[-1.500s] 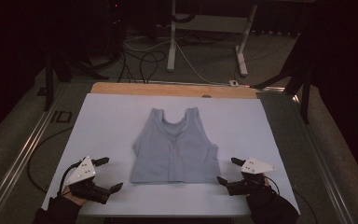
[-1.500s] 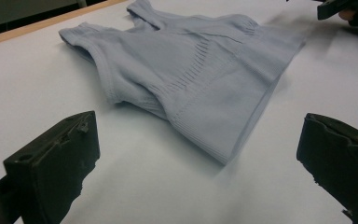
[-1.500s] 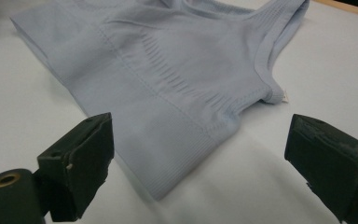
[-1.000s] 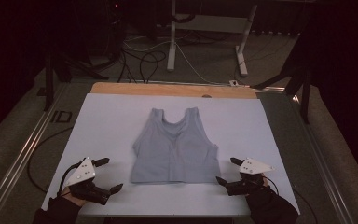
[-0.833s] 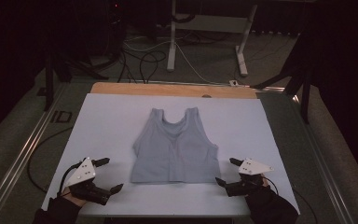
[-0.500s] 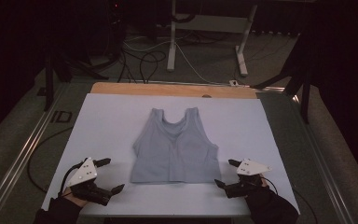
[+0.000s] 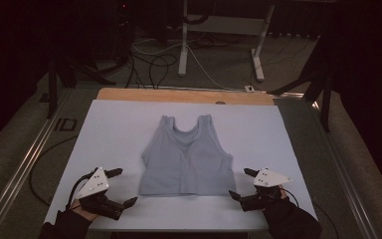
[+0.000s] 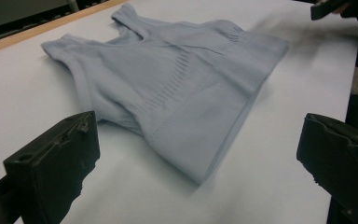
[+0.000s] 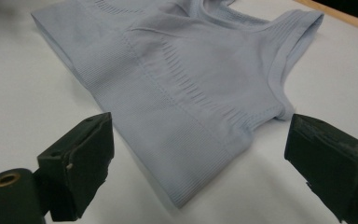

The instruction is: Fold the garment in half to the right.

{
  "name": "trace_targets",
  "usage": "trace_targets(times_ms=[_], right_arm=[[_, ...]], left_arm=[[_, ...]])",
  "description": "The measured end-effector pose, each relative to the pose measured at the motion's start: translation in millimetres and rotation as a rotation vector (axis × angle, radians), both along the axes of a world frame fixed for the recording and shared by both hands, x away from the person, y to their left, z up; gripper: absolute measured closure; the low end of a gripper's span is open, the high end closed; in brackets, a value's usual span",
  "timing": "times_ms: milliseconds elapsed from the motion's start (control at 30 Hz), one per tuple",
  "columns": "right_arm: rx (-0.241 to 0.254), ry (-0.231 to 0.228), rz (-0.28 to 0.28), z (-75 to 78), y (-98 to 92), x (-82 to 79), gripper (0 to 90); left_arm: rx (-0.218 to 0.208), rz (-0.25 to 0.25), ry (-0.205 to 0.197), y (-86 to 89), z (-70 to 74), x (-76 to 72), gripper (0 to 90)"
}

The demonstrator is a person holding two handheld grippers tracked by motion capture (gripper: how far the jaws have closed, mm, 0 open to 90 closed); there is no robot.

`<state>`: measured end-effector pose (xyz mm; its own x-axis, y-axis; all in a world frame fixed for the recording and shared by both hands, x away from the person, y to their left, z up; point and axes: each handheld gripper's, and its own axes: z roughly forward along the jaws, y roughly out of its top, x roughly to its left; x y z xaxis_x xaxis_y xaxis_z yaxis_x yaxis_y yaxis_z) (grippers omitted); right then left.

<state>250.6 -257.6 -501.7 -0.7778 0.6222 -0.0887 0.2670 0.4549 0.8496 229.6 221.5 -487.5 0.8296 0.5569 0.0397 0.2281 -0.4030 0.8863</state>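
A pale grey-blue tank top (image 7: pixel 186 157) lies flat on the white table sheet (image 7: pixel 109 134), straps away from me and hem toward me. My left gripper (image 7: pixel 124 186) is open just left of the hem's left corner, apart from the cloth. In the left gripper view the tank top (image 8: pixel 177 79) lies ahead, its near corner between the wide-apart jaws of the left gripper (image 8: pixel 198 135). My right gripper (image 7: pixel 238 183) is open beside the hem's right corner. In the right gripper view the tank top (image 9: pixel 177 60) reaches between the spread jaws of the right gripper (image 9: pixel 200 135).
A wooden strip (image 7: pixel 184 95) borders the sheet's far edge. Metal rails (image 7: pixel 25 164) run along the table's left side. Beyond the table, desk legs (image 7: pixel 183 45) and cables (image 7: pixel 154 59) lie on the dark floor. Bare sheet surrounds the garment.
The right gripper has edged slightly inward toward the hem's right corner. The left gripper has barely shifted. The tank top has not moved.
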Motion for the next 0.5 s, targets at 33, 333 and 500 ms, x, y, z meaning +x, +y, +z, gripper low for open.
trace_targets(times_ms=[33,333,500], right_arm=[[0.010,0.004,0.002,2.4,0.2,-0.3,8.3],[0.003,-0.041,0.014,29.3,1.2,7.4,8.2],[0.013,-0.054,0.024,39.5,6.3,16.8,8.3]], left_arm=[[0.005,-0.006,0.001,-1.0,0.7,0.2,0.4],[0.005,-0.020,0.002,-8.0,11.5,1.7,0.4],[0.025,-0.009,-0.003,-11.5,16.6,2.9,0.4]])
